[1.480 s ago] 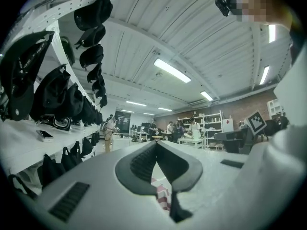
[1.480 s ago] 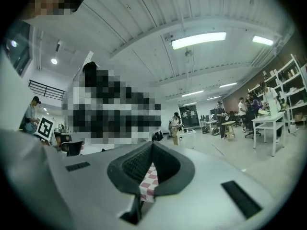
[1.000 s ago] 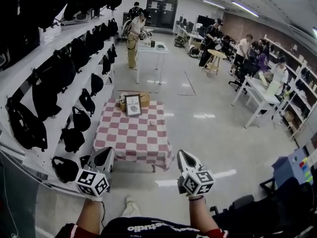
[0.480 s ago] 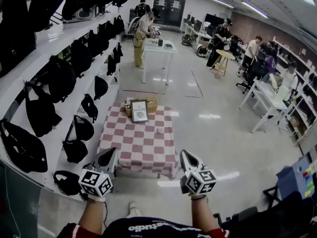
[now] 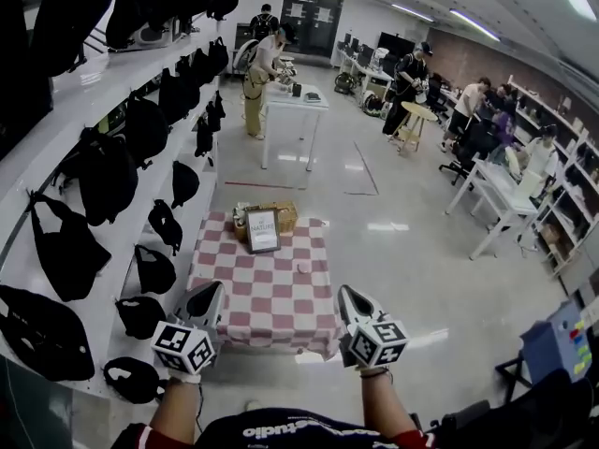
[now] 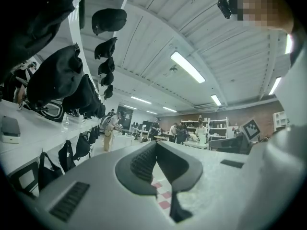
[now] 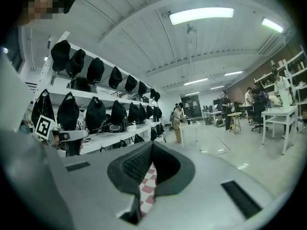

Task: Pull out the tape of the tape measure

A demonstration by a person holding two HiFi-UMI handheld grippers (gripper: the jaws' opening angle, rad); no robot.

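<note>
Head view: forearms [image 5: 379,402] stretched forward, left tongs [image 5: 212,288] and right tongs [image 5: 344,291] pinched closed (near checkered table [image 5: 271,293])

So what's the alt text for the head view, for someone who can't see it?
A person's left gripper and right gripper, both closed and empty, point at a low, red-checked table with a framed sign and a basket. Shelves of black bags line the left; people work at desks beyond.
</note>
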